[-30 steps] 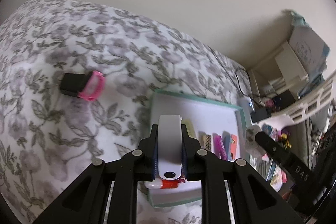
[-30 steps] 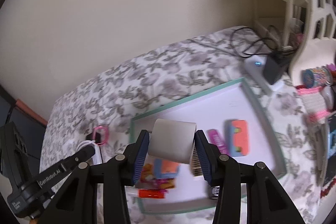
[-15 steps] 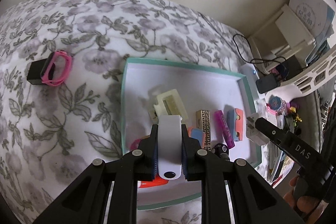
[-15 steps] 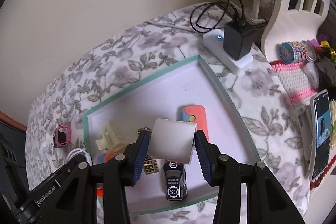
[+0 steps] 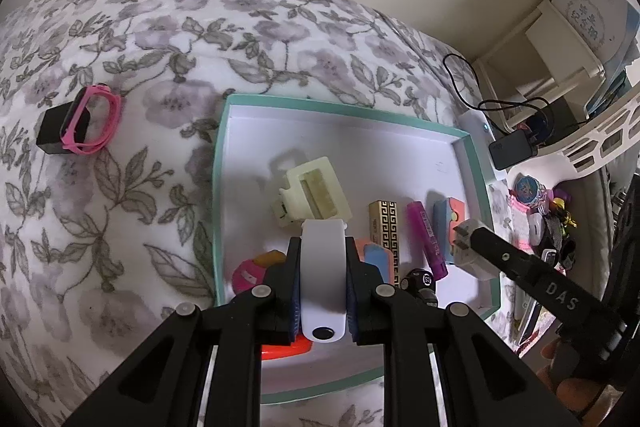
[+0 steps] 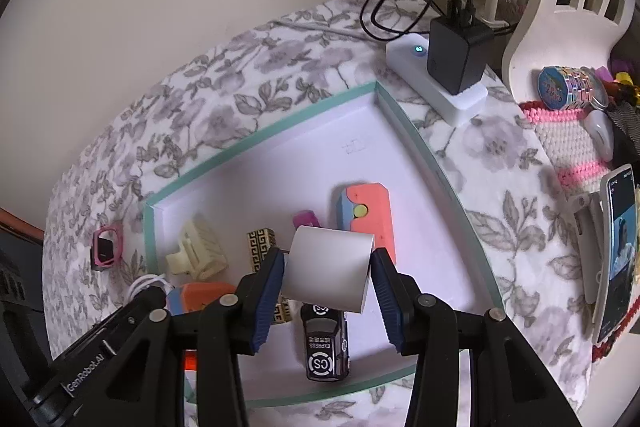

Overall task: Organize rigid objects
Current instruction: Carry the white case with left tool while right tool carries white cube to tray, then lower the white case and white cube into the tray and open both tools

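Observation:
A teal-rimmed white tray [image 5: 218,187] [image 6: 424,147] lies on a floral cloth. It holds a cream hair clip [image 5: 312,191] [image 6: 198,255], a gold patterned tube [image 5: 384,227] [image 6: 260,245], a magenta tube [image 5: 426,239], an orange-and-blue block [image 6: 368,215] [image 5: 450,223], a black toy car [image 6: 324,341] and other small items. My left gripper [image 5: 322,287] is shut on a white oblong object [image 5: 322,275] over the tray's near part. My right gripper [image 6: 328,273] is shut on a white plug block [image 6: 328,267] [image 5: 472,247] above the tray.
A black box with a pink band [image 5: 78,127] [image 6: 105,247] lies on the cloth left of the tray. A white power strip with a black charger [image 6: 452,63] [image 5: 512,149] and cable sits beyond the tray's right corner. A phone [image 6: 616,251], shelf and trinkets crowd the right.
Both grippers have moved in over the tray and nearer to it, each still holding its object. The tray's contents now fill more of both views.

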Demonstrator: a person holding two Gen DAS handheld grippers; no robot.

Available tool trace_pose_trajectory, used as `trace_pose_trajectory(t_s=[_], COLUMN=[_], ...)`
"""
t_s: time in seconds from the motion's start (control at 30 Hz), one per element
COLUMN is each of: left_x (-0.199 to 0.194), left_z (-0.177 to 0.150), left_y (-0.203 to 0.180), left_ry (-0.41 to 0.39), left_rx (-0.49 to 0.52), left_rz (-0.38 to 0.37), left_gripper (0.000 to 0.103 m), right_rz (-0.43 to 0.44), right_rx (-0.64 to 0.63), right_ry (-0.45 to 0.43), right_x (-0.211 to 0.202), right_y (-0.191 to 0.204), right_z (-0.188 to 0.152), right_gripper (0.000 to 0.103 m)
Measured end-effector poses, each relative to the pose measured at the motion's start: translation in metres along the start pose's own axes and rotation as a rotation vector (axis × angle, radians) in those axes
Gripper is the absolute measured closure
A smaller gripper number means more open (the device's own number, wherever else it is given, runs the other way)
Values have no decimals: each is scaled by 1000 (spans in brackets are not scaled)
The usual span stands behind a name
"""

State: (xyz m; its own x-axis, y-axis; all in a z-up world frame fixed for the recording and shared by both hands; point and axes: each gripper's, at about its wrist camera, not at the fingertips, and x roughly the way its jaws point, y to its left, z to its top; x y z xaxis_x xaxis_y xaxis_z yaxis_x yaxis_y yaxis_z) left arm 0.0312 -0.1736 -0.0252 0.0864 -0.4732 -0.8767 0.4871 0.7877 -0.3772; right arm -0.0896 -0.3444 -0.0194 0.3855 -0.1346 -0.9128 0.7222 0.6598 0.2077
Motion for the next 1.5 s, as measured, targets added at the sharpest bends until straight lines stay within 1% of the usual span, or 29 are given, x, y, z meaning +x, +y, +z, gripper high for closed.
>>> trace_pose_trajectory(t_s=[0.33,1.07,1.1,1.17,1.2,1.23,1.5], left_x=[11,17,17,17,16,15,10], left_z=[-4,-5,-5,-5,-5,-5,-2], left_y=[-15,-18,-18,-18,-18,-18,-17], left_ry=[26,49,51,52,49,45,31], left_rx=[41,47,48,47,46,46,51], left_rz=[2,18,20,19,21,25,34], left_gripper=[84,84,84,77,67,60,59], right_rz=[-13,-13,-14,-18,-18,-19,-26], right_rx=[-5,-16,-17,-18,-18,-16,-14], right_ry=[23,34,35,39,41,45,47], right_x=[6,9,9,10,11,11,13], right_y=[-3,-1,-1,-1,-1,-1,-2], right_z=[-1,-2,-2,-2,-2,-3,-2], right_gripper=[55,55,55,54,54,54,54])
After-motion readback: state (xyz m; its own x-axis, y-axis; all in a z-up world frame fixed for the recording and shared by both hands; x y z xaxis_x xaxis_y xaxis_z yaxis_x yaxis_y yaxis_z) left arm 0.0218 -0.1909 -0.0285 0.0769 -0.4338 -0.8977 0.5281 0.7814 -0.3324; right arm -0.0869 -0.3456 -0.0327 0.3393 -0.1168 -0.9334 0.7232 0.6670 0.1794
